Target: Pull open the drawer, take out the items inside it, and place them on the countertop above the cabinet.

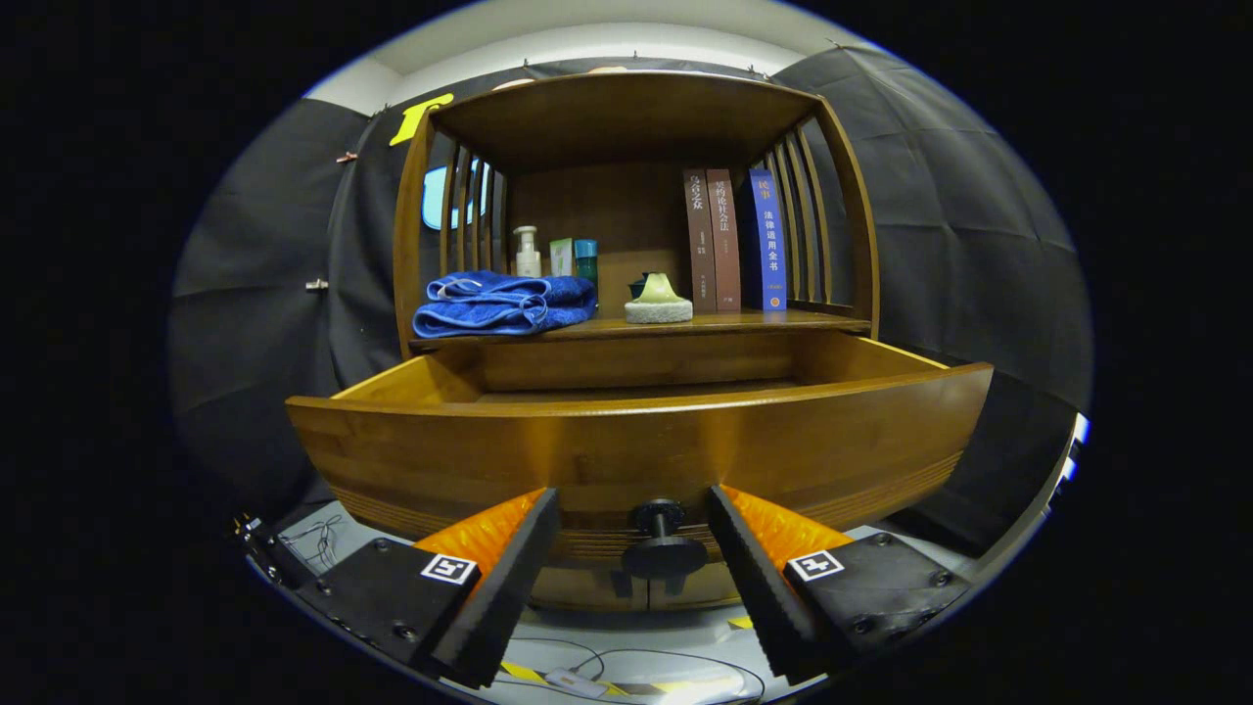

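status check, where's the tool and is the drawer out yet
Tool open, fingers either side of the drawer knob, not pressing it. Drawer pulled out; contents hidden behind its front. Countertop already carries blue towel, books.

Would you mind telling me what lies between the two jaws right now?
In the gripper view, the drawer's dark round knob sits in the gap of the open gripper, touched by neither jaw, with the pulled-out drawer front behind it.

The knob [662, 541] sits at six o'clock in the open gap of the gripper [633, 514]. At twelve, the pulled-out drawer [626, 446] stands open-topped under the countertop [641, 327]. There a towel [504, 303] at eleven and books [734, 240] at one leave little bare wood.
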The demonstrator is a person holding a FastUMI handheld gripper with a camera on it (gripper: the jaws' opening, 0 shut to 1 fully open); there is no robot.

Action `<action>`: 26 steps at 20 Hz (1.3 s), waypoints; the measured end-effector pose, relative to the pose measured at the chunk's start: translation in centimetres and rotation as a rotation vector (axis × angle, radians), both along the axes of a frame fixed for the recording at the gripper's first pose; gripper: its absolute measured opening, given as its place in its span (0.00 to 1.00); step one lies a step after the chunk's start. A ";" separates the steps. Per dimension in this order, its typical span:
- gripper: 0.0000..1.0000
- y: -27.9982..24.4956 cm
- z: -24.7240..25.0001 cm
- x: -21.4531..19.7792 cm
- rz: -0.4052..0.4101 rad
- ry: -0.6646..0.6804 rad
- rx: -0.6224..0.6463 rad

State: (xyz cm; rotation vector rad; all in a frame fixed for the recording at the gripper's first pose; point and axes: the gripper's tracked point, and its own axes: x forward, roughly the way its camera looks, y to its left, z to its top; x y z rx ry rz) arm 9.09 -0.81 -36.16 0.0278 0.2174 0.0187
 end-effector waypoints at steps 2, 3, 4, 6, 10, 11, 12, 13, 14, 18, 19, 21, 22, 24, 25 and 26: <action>0.99 0.0 0.4 1.3 0.001 -0.009 -0.006; 1.00 0.0 0.7 1.9 0.000 -0.013 -0.010; 1.00 0.0 0.6 2.4 0.000 -0.002 -0.011; 1.00 0.0 0.4 4.0 0.001 0.005 -0.009; 1.00 0.1 0.5 6.3 0.011 0.015 -0.011; 1.00 0.1 0.4 7.1 0.015 0.014 -0.004; 1.00 0.1 0.5 7.6 0.015 0.014 0.003; 1.00 0.1 0.4 8.3 0.014 0.014 0.008; 0.99 0.1 0.5 8.9 0.015 0.013 0.013; 0.98 0.1 0.2 11.2 0.024 0.022 -0.013; 0.98 0.1 0.1 11.7 0.026 0.025 -0.017; 0.98 0.1 0.1 12.6 0.029 0.025 -0.015; 0.98 0.1 0.1 13.1 0.029 0.025 -0.013; 0.98 0.1 0.1 13.9 0.028 0.027 -0.007; 0.98 0.1 0.1 14.3 0.026 0.026 -0.001; 0.97 0.2 0.1 14.8 0.025 0.026 0.009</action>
